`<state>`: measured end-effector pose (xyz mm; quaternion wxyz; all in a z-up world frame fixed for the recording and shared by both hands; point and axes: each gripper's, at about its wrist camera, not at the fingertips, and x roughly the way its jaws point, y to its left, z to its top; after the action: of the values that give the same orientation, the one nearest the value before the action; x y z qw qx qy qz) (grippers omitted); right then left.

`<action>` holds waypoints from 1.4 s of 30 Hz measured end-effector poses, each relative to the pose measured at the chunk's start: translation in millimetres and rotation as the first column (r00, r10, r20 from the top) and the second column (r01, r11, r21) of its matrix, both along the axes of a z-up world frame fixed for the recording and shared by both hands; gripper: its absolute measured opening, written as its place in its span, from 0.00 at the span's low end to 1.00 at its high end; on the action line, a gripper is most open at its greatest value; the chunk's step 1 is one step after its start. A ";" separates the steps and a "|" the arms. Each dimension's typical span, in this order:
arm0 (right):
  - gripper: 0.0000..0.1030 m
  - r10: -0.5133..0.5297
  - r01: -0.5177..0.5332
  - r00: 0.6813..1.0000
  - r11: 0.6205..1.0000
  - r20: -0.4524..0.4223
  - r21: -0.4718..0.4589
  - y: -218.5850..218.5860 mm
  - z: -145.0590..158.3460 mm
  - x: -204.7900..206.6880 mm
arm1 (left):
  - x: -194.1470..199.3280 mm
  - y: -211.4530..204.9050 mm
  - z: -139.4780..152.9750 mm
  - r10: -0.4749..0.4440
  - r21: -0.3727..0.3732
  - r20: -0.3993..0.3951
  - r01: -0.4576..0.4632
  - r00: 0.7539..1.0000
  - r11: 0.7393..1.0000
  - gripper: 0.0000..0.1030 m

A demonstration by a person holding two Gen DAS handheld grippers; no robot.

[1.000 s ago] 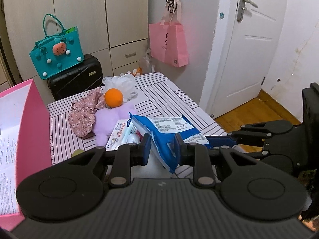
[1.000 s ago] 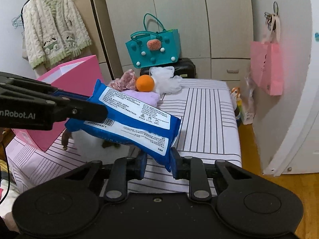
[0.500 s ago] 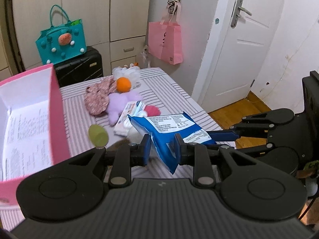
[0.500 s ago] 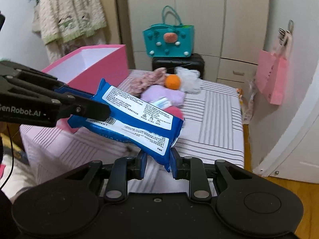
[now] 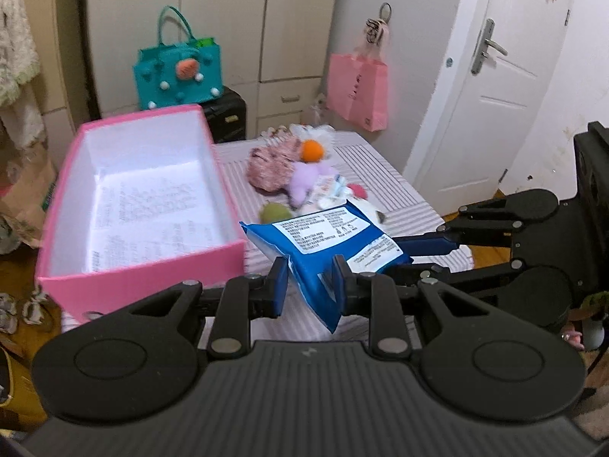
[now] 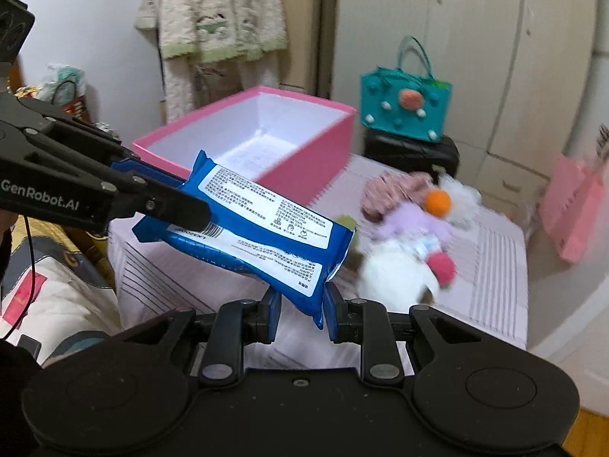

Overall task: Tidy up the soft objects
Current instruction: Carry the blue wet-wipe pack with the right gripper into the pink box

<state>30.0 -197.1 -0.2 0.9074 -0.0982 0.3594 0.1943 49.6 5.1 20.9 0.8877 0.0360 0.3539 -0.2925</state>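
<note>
Here, above the striped table (image 5: pixel 388 175), beside the open pink box (image 5: pixel 144 266), my left claw (image 5: pixel 309 285) and right claw (image 6: pixel 302 310) each pinch one end of a blue wipes pack (image 6: pixel 262 228); only the right view shows a hanging cardigan (image 6: pixel 213 7).

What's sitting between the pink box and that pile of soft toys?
A small green ball lies on the striped table between the pink box and the toy pile, seen in the left wrist view.

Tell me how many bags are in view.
2: a teal tote bag sits atop the black suitcase; a pink paper bag hangs on the wall. Others may be hidden.
</note>
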 end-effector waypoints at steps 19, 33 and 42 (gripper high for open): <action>0.27 0.105 -0.103 0.993 0.994 0.047 -0.029 94.4 17.9 130.6 | 138.4 87.3 16.6 0.075 0.017 -0.039 -0.074 0.996 0.997 0.23; 0.27 0.091 -0.107 0.988 0.986 -0.123 -0.128 131.3 -18.0 238.9 | 257.1 85.7 -42.7 0.153 0.135 -0.199 -0.128 0.968 0.983 0.23; 0.27 0.102 -0.147 0.969 0.970 -0.223 -0.192 144.4 -34.3 260.1 | 276.2 80.8 -60.9 0.171 0.188 -0.214 -0.132 0.962 0.973 0.23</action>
<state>290.1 -52.7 -34.6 0.8347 -0.1935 0.4654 0.2218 325.9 85.9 -40.0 0.8544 0.0512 0.4792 -0.1940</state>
